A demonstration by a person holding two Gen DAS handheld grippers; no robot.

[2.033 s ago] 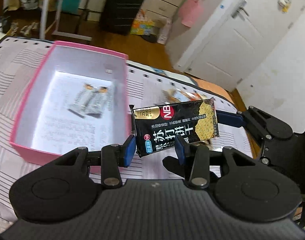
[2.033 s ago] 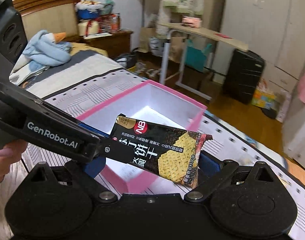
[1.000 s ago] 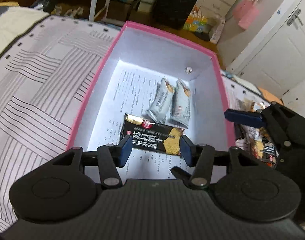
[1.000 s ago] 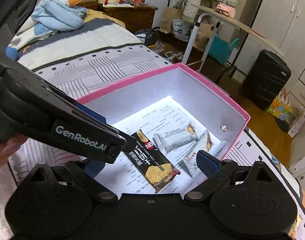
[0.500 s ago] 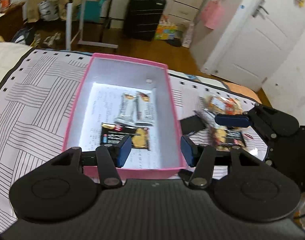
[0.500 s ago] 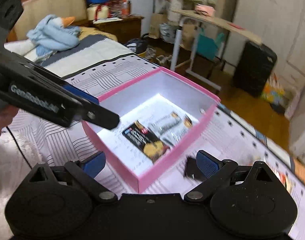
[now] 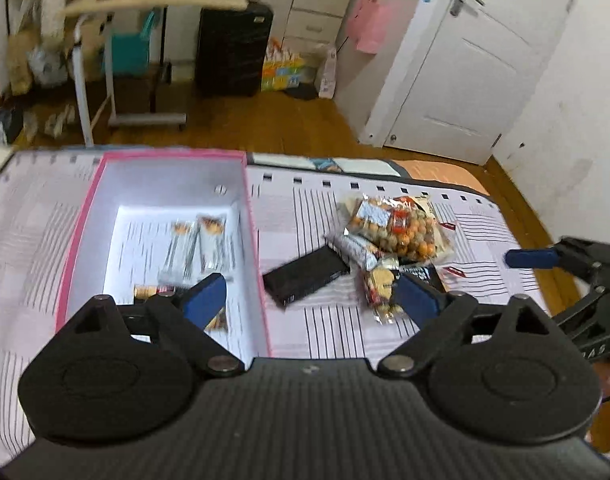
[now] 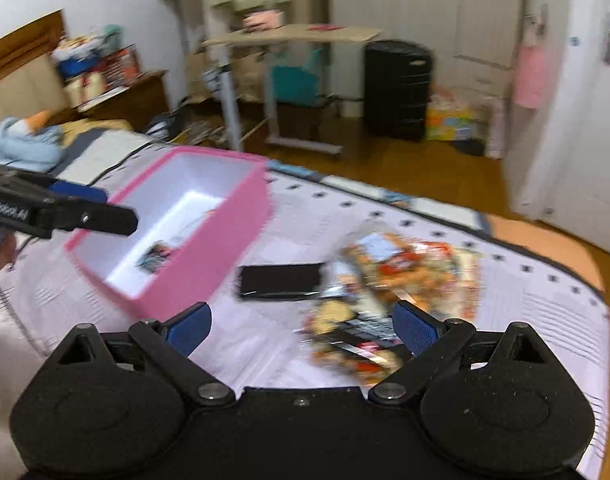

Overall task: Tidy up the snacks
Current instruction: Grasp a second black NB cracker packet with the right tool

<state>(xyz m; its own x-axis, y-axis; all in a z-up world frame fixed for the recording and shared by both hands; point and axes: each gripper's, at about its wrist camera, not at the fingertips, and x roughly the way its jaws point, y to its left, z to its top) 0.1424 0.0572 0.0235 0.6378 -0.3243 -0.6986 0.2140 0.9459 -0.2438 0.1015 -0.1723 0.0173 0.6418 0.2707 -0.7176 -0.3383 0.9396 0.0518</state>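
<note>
Jaws of left gripper (image 7: 311,298) and right gripper (image 8: 303,326) apart and empty, pink box (image 7: 257,240) holding packets, snack pile (image 7: 389,236) beside it.

Black suitcase (image 7: 233,50) beside white door (image 7: 461,68)

The black cracker packet (image 7: 181,304), held by both grippers two seconds ago, now lies in the pink box (image 7: 249,240); left gripper (image 7: 309,300) has spread wide, pulled back toward 6 o'clock

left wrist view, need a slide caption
Open left gripper above pink box; loose snacks beside it on bedspread.
</note>
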